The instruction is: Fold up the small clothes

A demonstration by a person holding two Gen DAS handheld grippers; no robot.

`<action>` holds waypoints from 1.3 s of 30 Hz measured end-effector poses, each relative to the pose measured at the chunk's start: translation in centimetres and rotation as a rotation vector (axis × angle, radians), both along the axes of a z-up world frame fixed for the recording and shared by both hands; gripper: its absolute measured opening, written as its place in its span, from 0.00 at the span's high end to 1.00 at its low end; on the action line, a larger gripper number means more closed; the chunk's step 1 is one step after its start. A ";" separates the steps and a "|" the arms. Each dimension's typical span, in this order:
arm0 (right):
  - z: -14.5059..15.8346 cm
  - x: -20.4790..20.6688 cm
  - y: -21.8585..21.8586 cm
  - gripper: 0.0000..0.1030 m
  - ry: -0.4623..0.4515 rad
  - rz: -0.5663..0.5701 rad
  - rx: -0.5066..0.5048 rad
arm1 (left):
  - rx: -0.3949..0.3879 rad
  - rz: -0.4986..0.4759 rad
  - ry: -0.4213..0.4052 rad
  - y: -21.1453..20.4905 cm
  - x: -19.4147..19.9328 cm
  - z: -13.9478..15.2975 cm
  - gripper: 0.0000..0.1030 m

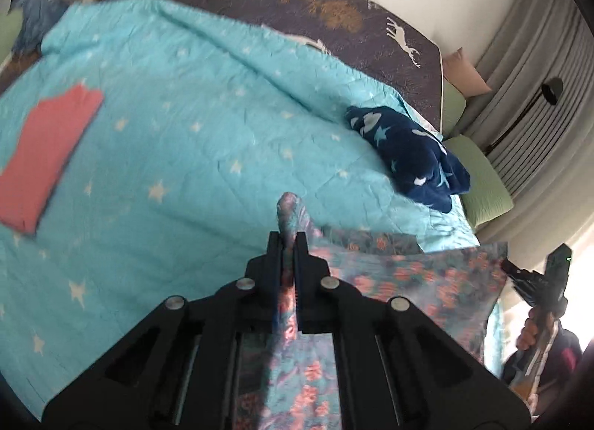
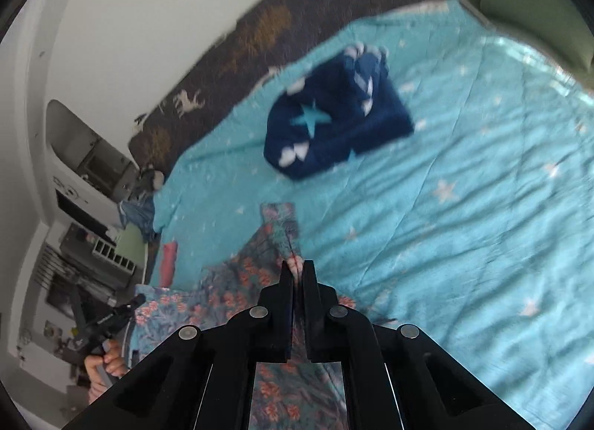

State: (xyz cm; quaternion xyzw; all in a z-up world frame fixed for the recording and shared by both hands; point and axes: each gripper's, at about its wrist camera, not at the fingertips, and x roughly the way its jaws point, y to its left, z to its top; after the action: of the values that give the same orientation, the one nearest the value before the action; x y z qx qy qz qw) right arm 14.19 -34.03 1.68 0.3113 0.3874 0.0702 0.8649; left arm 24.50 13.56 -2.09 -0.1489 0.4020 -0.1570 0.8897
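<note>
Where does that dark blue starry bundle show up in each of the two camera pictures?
Left wrist view: the navy star garment lies right of centre, near the quilt's far right edge.
Right wrist view: it lies above centre, slightly left.
Shared landmark: the turquoise star quilt beneath it.

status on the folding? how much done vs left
Done: a flat folded pink garment lies on the turquoise star quilt. In hand: the left gripper and right gripper each pinch the floral blue-and-coral cloth, stretched between them. Left: the crumpled navy star-print garment.
</note>
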 end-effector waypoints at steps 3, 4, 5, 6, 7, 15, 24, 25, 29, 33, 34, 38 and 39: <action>-1.2 -0.2 -1.5 0.94 0.030 -0.039 -0.038 | 0.083 0.051 0.010 -0.4 1.5 -1.9 0.94; -2.4 0.3 -1.9 0.93 0.054 -0.035 -0.015 | 0.112 0.071 0.023 -0.3 1.9 -2.8 0.93; -3.8 0.8 -2.3 0.91 0.100 -0.034 0.015 | 0.139 0.096 0.043 0.0 2.3 -4.0 0.93; -5.3 0.9 -2.7 0.81 0.162 -0.052 0.045 | 0.153 0.125 0.072 0.5 2.4 -5.2 0.93; -6.2 0.6 -2.8 0.78 0.196 -0.073 0.061 | 0.146 0.144 0.098 1.1 2.3 -5.9 0.93; -7.1 -7.0 -1.9 0.62 0.198 -0.011 0.123 | 0.000 0.153 0.005 5.2 -6.8 -3.2 0.59; -6.2 -13.6 1.5 0.57 0.182 0.091 0.176 | 0.007 -0.016 0.099 3.4 -15.0 -5.5 0.52; -6.1 -13.7 1.8 0.71 0.181 0.088 0.156 | 0.009 -0.031 0.121 3.2 -15.4 -6.0 0.52; -5.3 -13.9 3.0 0.97 0.224 0.023 0.001 | 0.077 -0.041 0.155 1.8 -16.6 -7.0 0.77; -2.3 -16.0 2.6 0.97 0.166 0.010 -0.030 | 0.020 -0.035 0.091 2.9 -17.9 -5.2 0.83; -1.8 -16.7 2.3 0.98 0.156 -0.001 -0.052 | 0.024 -0.027 0.090 3.2 -17.9 -5.1 0.85; -4.0 -18.7 -0.5 0.98 0.247 -0.115 -0.041 | 0.015 0.022 0.133 5.0 -18.2 -6.4 0.85; -4.9 -19.0 -0.9 0.97 0.277 -0.133 -0.025 | 0.007 0.027 0.140 5.1 -18.4 -6.7 0.85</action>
State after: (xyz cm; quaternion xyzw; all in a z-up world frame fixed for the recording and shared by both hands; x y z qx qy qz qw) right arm -4.76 -34.90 -3.23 0.3322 0.4823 -0.0359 0.8098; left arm 6.13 18.71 -8.83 -0.1620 0.4616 -0.1328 0.8620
